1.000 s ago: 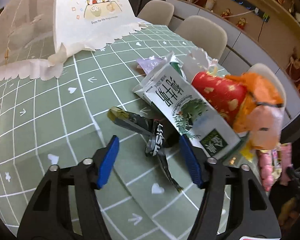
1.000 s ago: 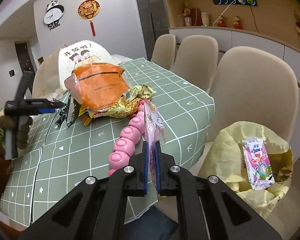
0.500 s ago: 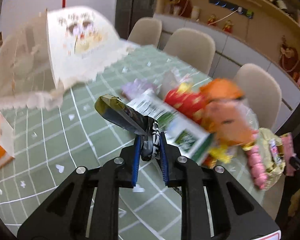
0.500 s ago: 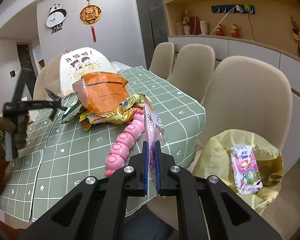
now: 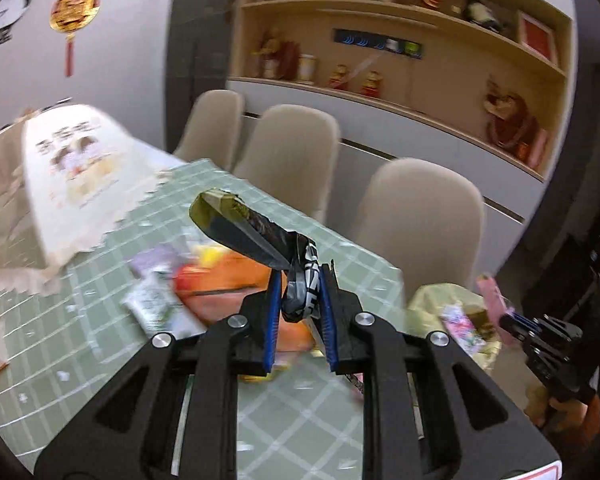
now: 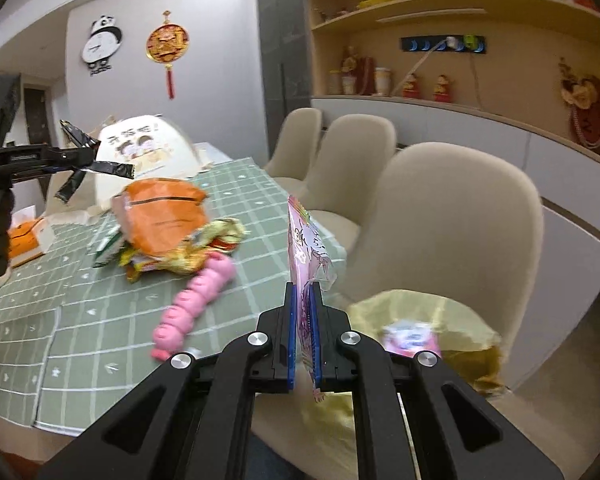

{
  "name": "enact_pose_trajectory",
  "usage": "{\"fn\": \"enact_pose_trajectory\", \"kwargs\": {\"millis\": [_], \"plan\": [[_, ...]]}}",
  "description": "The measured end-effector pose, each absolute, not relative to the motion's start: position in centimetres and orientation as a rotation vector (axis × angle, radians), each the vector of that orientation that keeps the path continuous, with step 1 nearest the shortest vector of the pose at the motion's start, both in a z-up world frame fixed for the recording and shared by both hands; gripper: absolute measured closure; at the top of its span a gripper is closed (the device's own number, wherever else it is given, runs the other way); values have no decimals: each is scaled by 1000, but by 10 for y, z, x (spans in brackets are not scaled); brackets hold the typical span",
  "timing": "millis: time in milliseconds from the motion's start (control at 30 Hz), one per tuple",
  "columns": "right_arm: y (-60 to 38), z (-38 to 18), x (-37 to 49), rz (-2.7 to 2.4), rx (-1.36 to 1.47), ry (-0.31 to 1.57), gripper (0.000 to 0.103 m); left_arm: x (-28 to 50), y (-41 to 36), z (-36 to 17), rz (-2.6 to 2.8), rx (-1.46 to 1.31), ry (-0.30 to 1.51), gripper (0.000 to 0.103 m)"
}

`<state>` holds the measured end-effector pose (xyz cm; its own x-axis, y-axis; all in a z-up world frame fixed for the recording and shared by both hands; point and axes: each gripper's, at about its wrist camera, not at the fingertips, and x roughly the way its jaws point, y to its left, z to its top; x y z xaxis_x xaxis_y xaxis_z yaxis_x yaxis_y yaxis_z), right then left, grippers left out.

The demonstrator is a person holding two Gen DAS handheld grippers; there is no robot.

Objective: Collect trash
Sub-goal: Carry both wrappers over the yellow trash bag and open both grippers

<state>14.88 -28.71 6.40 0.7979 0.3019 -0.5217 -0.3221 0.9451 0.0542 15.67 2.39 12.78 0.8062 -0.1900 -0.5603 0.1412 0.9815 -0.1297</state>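
Observation:
My left gripper [image 5: 299, 280] is shut on a crumpled black and gold wrapper [image 5: 244, 222], held in the air above the green checked table [image 5: 100, 320]. From the right wrist view that same black wrapper [image 6: 96, 166] hangs at the far left. My right gripper [image 6: 303, 292] is shut on a thin pink wrapper [image 6: 306, 244] that stands upright between the pads. A yellow trash bag [image 6: 432, 312] lies open on the nearest beige chair [image 6: 460, 216], with a pink packet [image 6: 408, 338] inside. The pile of trash [image 6: 164, 224] stays on the table.
An orange bag, a gold wrapper and a pink caterpillar toy [image 6: 196, 296] lie near the table's right edge. A white mesh food cover [image 5: 72, 176] stands at the back. Two more beige chairs [image 5: 292, 160] line the far side. An orange tissue box [image 6: 28, 240] sits left.
My left gripper shut on the black wrapper and lifted it off the table, swinging right toward the chair. My right gripper rose a little with the pink wrapper, nearer the yellow bag.

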Motion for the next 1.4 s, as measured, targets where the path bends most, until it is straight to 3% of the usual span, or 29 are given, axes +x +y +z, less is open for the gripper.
{"fn": "enact_pose_trajectory", "kwargs": {"millis": [300, 767, 1067, 1300, 1367, 1400], "plan": [[-363, 62, 142, 240, -21, 565, 95, 175, -88, 95, -363, -68, 694, 86], [-445, 34, 152, 152, 16, 633, 95, 222, -246, -8, -626, -25, 942, 86], [-481, 10, 170, 120, 83, 674, 95, 271, -288, -83, -547, 45, 1096, 86], [-493, -5, 190, 104, 101, 710, 95, 300, -313, -112, -539, 40, 1130, 86], [-494, -8, 195, 113, 113, 715, 95, 301, -307, -107, -537, 5, 1135, 80], [-493, -10, 196, 120, 114, 716, 95, 301, -305, -104, -545, -11, 1136, 70]]}}
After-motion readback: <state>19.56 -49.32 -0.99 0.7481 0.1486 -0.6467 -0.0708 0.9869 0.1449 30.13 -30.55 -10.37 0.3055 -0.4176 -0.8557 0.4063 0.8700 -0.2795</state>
